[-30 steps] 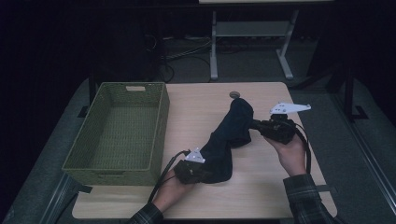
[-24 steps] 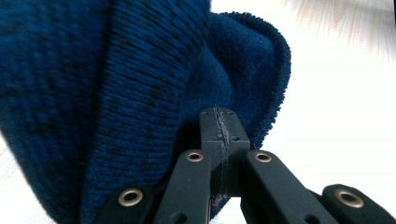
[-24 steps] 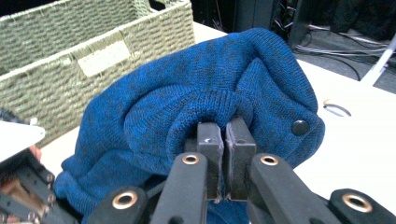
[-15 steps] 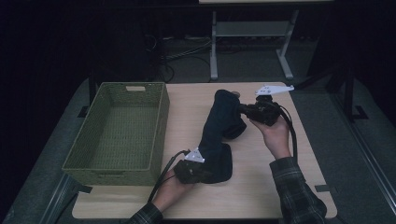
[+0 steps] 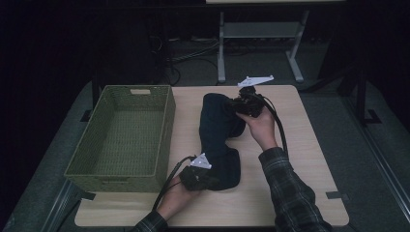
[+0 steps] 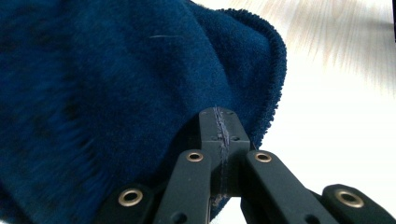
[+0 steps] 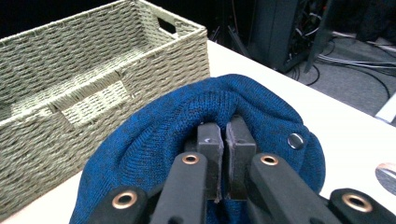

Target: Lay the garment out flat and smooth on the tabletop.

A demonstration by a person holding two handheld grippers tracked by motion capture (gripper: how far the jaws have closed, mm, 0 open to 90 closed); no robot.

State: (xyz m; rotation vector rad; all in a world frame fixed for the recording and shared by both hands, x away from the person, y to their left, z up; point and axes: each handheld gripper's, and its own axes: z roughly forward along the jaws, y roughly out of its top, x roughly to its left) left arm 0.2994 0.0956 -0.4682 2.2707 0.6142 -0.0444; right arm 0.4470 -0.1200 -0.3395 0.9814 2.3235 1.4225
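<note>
Right now a dark blue garment (image 5: pixel 220 140) lies stretched across the middle of the wooden table (image 5: pixel 300 159), running from lower centre of the high view up toward the upper centre. Low in that view, the left gripper (image 5: pixel 196 175) has its jaws pressed together on the garment's near end; in its own view the blue fleecy cloth (image 6: pixel 116 84) bulges over the closed jaws at upper left. Toward the upper centre, the right gripper (image 5: pixel 246 102) is clamped on the far end, held in a hand with a plaid sleeve (image 5: pixel 290 193) behind it. In the right gripper view the knit fabric (image 7: pixel 187 116) folds over the closed jaws, a metal snap (image 7: pixel 295 140) on it at right. A green woven basket (image 5: pixel 121 135) sits just left of the garment.
</note>
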